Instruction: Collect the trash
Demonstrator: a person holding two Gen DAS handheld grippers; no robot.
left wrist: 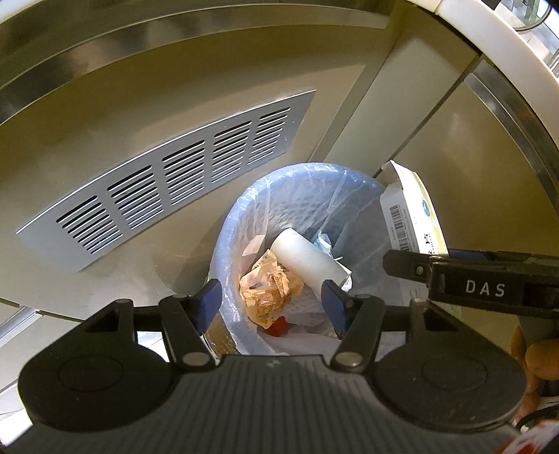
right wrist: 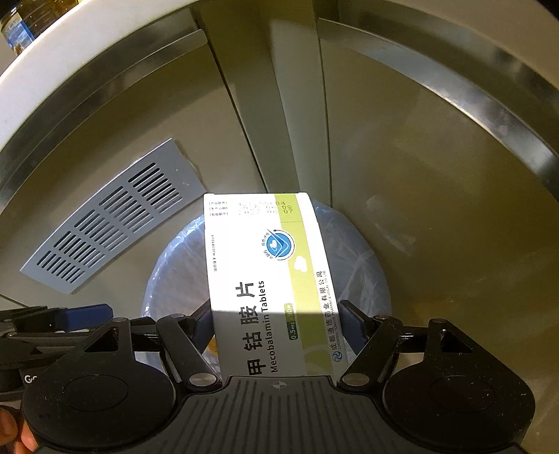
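A small bin lined with a clear plastic bag stands on the floor against a metal cabinet. Inside it lie a white cylinder, a crumpled orange-brown wrapper and a red scrap. My left gripper hovers open right over the bin's mouth, with nothing between its blue pads. My right gripper is shut on a white and yellow-green medicine box, labelled Mecobalamin Tablets. The box stands over the bin. In the left wrist view, the box and the right gripper sit at the bin's right rim.
A grey slotted vent grille is set into the cabinet panel left of the bin. A white countertop edge overhangs above, with a jar on it. A hand shows at the right.
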